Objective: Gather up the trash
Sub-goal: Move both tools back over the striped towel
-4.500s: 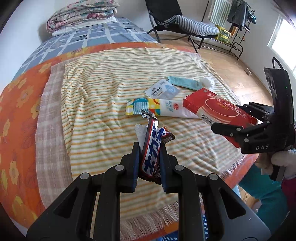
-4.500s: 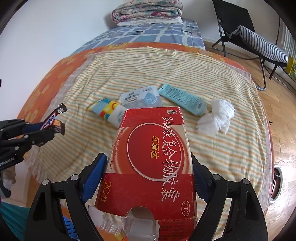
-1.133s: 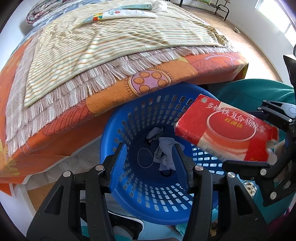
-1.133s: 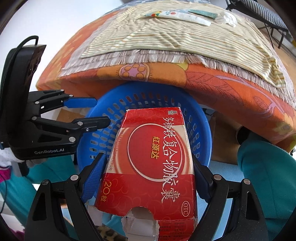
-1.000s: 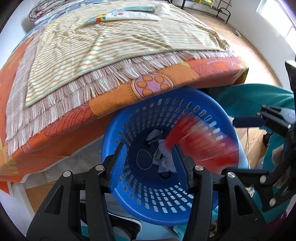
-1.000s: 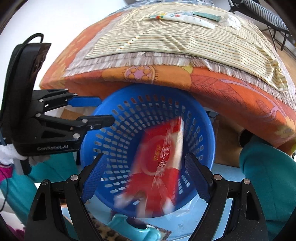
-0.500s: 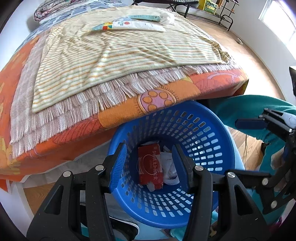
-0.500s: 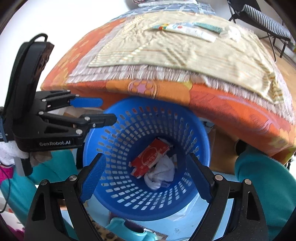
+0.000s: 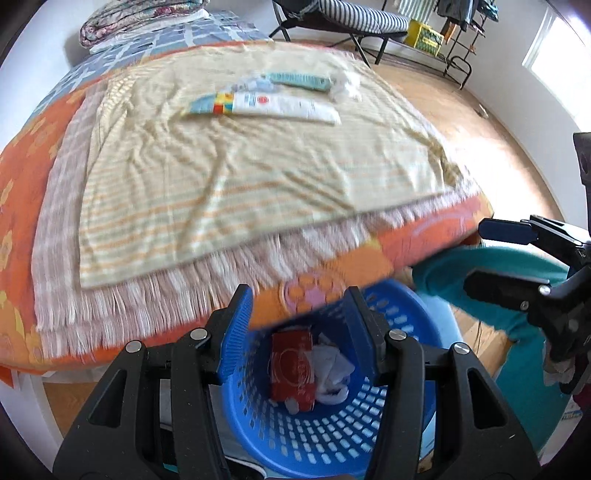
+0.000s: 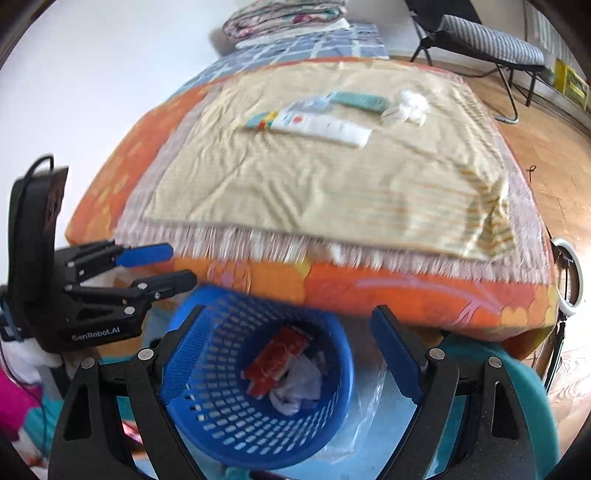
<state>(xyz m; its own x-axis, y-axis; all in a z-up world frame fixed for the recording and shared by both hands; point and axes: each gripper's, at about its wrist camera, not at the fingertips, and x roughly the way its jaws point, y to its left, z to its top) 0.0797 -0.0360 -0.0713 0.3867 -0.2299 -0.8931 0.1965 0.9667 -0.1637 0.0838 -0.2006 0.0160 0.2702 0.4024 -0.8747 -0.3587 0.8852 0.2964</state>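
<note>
A blue perforated basket (image 9: 332, 435) (image 10: 229, 417) stands on the floor below the bed's edge. A red box (image 9: 293, 365) (image 10: 275, 356) and white crumpled paper (image 9: 334, 369) lie inside it. My left gripper (image 9: 301, 328) is open and empty above the basket; it also shows at the left of the right wrist view (image 10: 170, 264). My right gripper (image 10: 291, 354) is open and empty, also seen at the right of the left wrist view (image 9: 480, 254). On the striped blanket lie a white tube (image 9: 266, 105) (image 10: 314, 123), a teal packet (image 9: 299, 78), a wipes pack (image 9: 255, 84) and a white tissue wad (image 9: 345, 86) (image 10: 408, 103).
The bed with an orange floral cover (image 9: 22, 177) and fringed striped blanket (image 9: 236, 177) fills the middle. A folded quilt (image 9: 140, 18) lies at its far end. A folding chair (image 9: 354, 22) and wooden floor (image 9: 461, 110) are at the right. A teal-clad leg (image 9: 498, 280) is beside the basket.
The right gripper opened and the red box dropped into the basket. Both grippers have since lifted and tilted up toward the bed.
</note>
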